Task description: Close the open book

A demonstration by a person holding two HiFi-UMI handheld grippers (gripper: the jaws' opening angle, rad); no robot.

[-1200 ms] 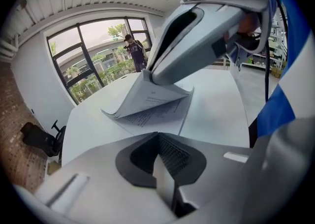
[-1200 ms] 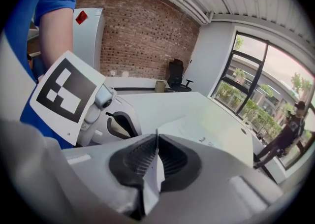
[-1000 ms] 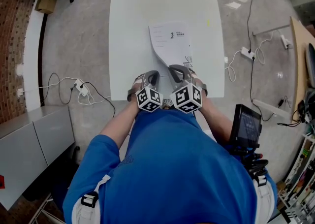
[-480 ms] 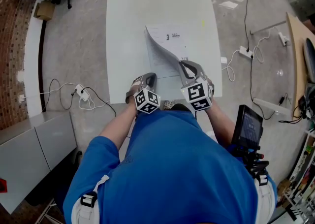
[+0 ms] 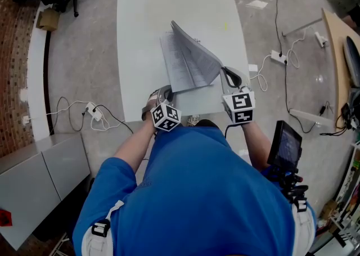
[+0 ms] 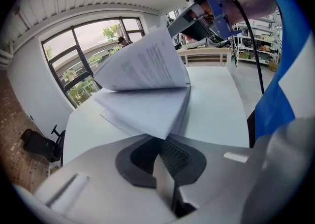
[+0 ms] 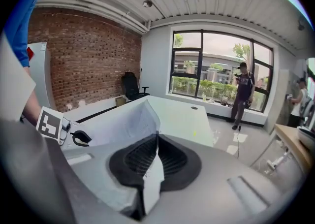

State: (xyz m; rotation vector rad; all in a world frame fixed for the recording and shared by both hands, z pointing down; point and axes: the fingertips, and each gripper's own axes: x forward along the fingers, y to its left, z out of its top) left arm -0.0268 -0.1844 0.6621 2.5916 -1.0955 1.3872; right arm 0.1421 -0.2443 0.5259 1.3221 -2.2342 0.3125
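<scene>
Now book (image 5: 175, 68) lies long side away from person, far end leaning left. Right gripper (image 5: 228, 76) pinches lifted page (image 5: 198, 55); left gripper (image 5: 167, 90) clamps book's near corner.

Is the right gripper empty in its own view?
No, the right gripper is shut on a white page of the book.

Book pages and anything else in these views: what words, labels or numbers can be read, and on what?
On the book: lines of print, too small and blurred to read.
Right marker cube, left marker cube: black-and-white square patterns only, no words.
Nothing else legible.
</scene>
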